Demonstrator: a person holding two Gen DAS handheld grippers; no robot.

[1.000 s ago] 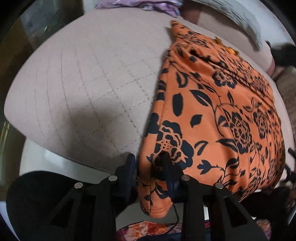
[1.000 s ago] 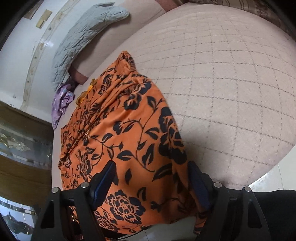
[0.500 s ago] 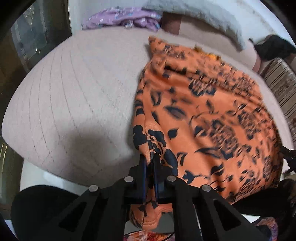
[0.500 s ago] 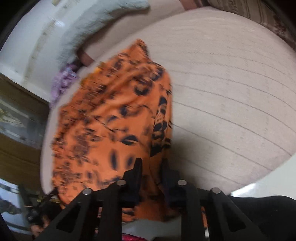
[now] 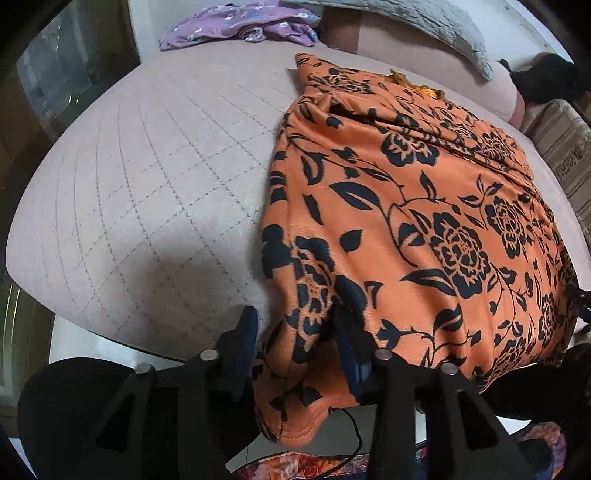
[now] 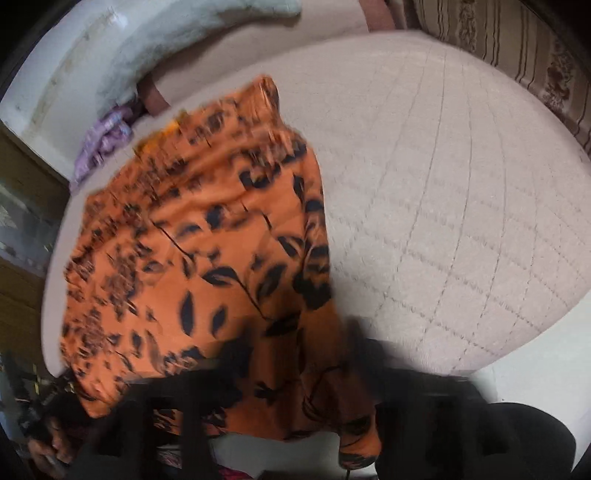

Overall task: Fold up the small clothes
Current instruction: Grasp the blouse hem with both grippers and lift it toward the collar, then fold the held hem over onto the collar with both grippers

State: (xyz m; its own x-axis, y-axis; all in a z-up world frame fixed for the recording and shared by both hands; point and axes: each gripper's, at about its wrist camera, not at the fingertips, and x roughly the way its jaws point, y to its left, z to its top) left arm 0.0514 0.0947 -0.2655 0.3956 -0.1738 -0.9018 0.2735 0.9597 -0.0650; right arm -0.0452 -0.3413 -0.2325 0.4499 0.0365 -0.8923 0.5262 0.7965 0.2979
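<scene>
- An orange cloth (image 5: 406,221) with black flowers and leaves lies spread on a pale quilted bed (image 5: 147,192).
- The cloth's near edge hangs down over the front of the bed.
- The left gripper (image 5: 295,332) points down at the near left corner of the cloth.
- Its jaws have just been opening. They stand a little way apart, and a bunched fold of the cloth sits between them.
- The right pad looks to touch the fold. The left pad stands off it, so the fold is not pinched.
- The right gripper (image 6: 295,365) is over the near right part of the cloth (image 6: 207,280). This picture is blurry.
- Its jaws have just been opening too. They stand wide, with cloth lying flat between them, and they do not squeeze it.
- A purple cloth (image 5: 243,26) lies crumpled at the far end of the bed.
- A grey quilted pillow (image 5: 424,26) rests along the far edge, by the wall.
- A striped cushion (image 5: 565,155) sits past the cloth, at the right side of the left view.
- A thin black cord (image 5: 351,428) hangs below the cloth's near edge.
- I see no boxes, bins or baskets.
- I see no words to read anywhere.
</scene>
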